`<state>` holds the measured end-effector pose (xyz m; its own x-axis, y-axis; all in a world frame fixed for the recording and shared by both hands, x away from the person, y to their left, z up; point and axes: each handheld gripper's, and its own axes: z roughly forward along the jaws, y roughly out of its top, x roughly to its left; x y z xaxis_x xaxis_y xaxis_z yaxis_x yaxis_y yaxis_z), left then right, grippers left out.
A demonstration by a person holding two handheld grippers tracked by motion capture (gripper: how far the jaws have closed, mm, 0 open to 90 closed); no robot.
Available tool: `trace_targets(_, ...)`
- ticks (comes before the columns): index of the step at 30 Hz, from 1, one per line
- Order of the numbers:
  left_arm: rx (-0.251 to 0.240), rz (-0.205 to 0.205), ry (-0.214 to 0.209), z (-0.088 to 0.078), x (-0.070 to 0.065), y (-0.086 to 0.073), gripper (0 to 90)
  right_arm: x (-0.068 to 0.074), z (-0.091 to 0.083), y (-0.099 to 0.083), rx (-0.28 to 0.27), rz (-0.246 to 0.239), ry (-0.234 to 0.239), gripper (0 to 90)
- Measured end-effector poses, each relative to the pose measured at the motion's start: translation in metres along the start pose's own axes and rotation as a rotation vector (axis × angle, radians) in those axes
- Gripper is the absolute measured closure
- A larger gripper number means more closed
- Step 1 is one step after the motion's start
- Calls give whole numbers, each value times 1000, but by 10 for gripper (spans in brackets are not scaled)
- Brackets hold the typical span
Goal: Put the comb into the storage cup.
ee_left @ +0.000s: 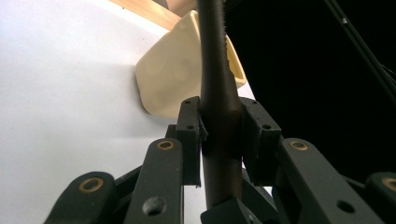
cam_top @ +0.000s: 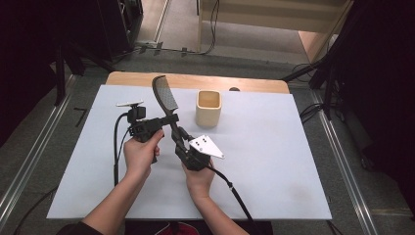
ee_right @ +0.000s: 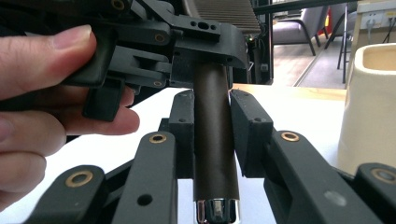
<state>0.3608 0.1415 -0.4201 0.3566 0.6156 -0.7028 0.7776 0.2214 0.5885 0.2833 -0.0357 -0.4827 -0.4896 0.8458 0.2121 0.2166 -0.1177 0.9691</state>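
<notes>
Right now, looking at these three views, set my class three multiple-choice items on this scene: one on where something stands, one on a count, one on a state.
1. Where does the cream cup stand?
A. On the white sheet, right of the comb's teeth
B. On the floor
C. In the left hand

2. How many grippers are clamped on the comb?
A. None
B. One
C. Two

3. How is the comb held?
A. Flat on the table
B. Raised off the table, teeth end uppermost
C. Standing inside the cup

Answers:
1 A, the high view shows it on the sheet.
2 C, the left gripper and right gripper both pinch its handle.
3 B, the toothed end rises above both grippers.
</notes>
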Motion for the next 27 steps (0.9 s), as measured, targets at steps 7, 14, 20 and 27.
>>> trace_targets(7, 0, 26, 15, -1, -1, 1, 730, 1, -3, 3, -14, -20, 3, 570)
trace_targets(14, -12, 68, 54, -2, 0, 3, 730, 1, -2, 2, 27, -50, 50, 438)
trace_targets(20, -14, 86, 78, -3, 2, 5, 730, -2, -4, 3, 57, -43, 75, 372)
trace_targets(27, -14, 126, 100, -4, 1, 6, 730, -7, -6, 6, 105, -40, 104, 334)
